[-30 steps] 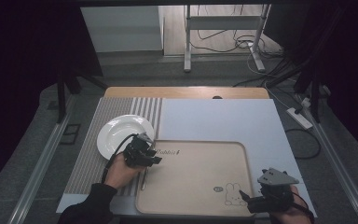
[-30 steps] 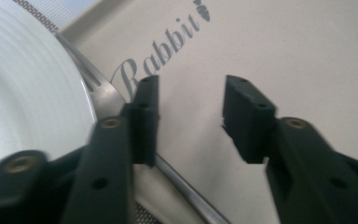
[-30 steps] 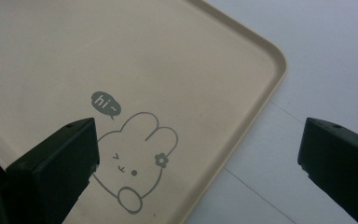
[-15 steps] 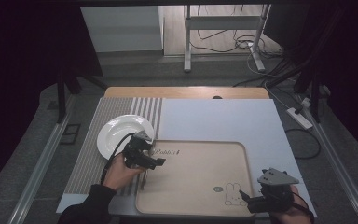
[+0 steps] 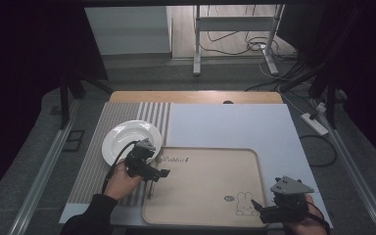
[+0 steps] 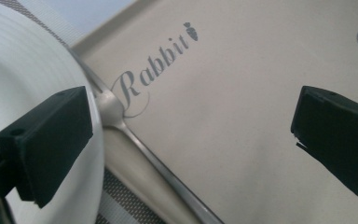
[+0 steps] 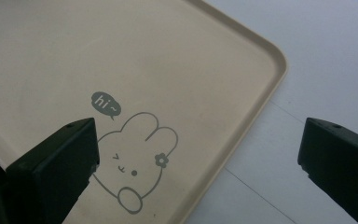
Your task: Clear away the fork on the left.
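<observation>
Left gripper (image 6: 191, 140) wide, just opened, holding nothing; fork (image 6: 135, 140) below, apparently on tray (image 6: 242, 70) edge beside plate (image 6: 23, 70). Right gripper (image 7: 196, 168) wide, empty.

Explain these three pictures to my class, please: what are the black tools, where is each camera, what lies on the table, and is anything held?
A person holds a two-jaw gripper in each hand. One camera looks down from above; one rides on each gripper, looking along its black jaws. On the table lie a tray, a plate and a fork along the tray's edge beside the plate. The left gripper has just been opening; its jaws stand wide with nothing between them, above the fork. The right gripper is open too, over the tray's rabbit drawing. Nothing is held.
</observation>
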Available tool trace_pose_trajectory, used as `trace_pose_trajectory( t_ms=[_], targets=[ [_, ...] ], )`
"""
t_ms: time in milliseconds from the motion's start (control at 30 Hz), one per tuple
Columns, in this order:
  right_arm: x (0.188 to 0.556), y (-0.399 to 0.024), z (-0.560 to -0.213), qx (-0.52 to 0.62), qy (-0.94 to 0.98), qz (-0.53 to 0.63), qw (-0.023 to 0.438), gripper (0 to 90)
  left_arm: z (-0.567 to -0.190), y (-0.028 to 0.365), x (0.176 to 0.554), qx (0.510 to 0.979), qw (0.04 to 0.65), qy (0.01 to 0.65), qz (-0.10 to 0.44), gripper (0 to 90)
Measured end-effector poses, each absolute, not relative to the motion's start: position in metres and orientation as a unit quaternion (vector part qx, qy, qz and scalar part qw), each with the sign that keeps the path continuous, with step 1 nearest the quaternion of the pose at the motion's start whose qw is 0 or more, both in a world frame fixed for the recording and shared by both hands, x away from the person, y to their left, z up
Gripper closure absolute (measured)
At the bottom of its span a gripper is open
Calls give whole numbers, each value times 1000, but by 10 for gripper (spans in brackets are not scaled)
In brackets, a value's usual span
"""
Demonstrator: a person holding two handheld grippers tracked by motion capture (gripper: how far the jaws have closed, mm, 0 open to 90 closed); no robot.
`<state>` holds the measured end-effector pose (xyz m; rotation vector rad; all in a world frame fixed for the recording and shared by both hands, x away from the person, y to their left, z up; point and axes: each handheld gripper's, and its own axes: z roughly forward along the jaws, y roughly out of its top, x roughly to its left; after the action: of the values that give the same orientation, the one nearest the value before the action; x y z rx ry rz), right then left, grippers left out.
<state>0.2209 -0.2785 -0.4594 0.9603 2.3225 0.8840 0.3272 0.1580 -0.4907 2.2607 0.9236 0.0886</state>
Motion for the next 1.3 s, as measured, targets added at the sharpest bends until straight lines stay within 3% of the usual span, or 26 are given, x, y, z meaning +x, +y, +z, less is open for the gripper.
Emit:
trace_pose_trajectory(
  t_ms=[600, 1300],
  targets=[
    [221, -278, -459, 351, 847, 322, 237, 0, -491, 181, 315, 859, 369, 350, 55, 0],
    [221, -279, -459, 355, 845, 323, 235, 0, -493, 213, 299, 835, 388, 387, 50, 0]
  ],
)
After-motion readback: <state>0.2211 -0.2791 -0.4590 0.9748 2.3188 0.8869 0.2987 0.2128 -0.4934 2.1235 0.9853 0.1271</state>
